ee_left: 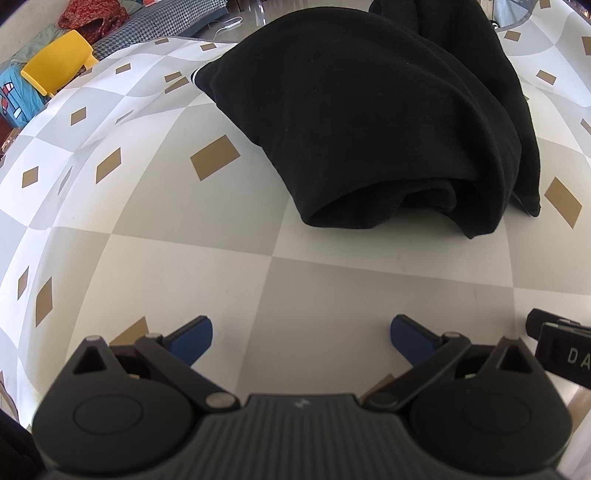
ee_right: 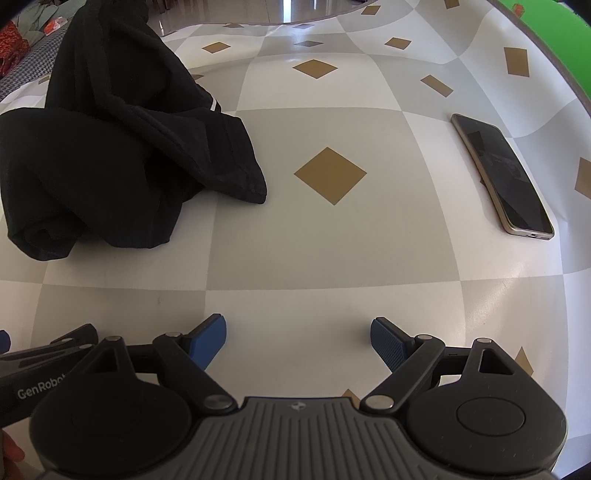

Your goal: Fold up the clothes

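Observation:
A black garment (ee_left: 373, 122) lies folded into a thick bundle on the checkered tablecloth (ee_left: 155, 229), ahead of my left gripper (ee_left: 301, 338). That gripper is open, with nothing between its blue pads, and sits a short way back from the cloth's near rolled edge. In the right wrist view the same black garment (ee_right: 110, 147) lies at the left, a thin white stripe showing on one edge. My right gripper (ee_right: 299, 341) is open and empty over bare tablecloth (ee_right: 332, 240), to the right of the garment. Each gripper shows at the edge of the other's view.
A phone (ee_right: 506, 173) lies face up at the right of the table. Beyond the far left table edge are a yellow object (ee_left: 59, 62), a red patterned cloth (ee_left: 92, 14) and a houndstooth cushion (ee_left: 155, 26). A green surface (ee_right: 554, 40) lies past the right edge.

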`<action>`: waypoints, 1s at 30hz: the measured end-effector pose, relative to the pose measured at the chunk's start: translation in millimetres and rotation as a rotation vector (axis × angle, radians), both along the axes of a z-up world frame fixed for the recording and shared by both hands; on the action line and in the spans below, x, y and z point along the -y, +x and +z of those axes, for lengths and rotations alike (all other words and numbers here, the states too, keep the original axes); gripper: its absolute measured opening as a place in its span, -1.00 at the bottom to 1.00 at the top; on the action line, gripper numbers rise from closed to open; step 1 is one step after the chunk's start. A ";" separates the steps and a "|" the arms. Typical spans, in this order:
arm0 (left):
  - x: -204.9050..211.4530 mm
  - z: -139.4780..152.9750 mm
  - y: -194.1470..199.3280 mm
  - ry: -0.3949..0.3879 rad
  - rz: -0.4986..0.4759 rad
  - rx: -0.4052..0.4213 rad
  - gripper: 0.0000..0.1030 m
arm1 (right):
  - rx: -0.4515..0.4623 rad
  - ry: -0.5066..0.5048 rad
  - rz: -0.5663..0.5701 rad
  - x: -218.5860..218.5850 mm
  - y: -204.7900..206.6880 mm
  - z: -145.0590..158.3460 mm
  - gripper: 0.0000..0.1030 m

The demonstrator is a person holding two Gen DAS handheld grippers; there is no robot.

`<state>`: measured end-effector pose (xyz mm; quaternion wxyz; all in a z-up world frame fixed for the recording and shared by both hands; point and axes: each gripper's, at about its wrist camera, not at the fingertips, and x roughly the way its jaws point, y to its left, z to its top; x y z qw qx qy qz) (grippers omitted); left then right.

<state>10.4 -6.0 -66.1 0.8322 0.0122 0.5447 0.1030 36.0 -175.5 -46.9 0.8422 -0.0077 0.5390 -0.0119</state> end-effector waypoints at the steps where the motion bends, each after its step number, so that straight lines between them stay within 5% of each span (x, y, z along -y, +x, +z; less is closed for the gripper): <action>1: 0.3 0.4 -0.5 -0.002 -0.003 -0.001 1.00 | 0.003 0.003 0.005 0.4 -0.7 0.3 0.65; 30: 5.6 37.3 -38.0 -0.039 -0.012 0.085 1.00 | 0.064 0.135 -0.003 9.6 -28.2 27.9 0.61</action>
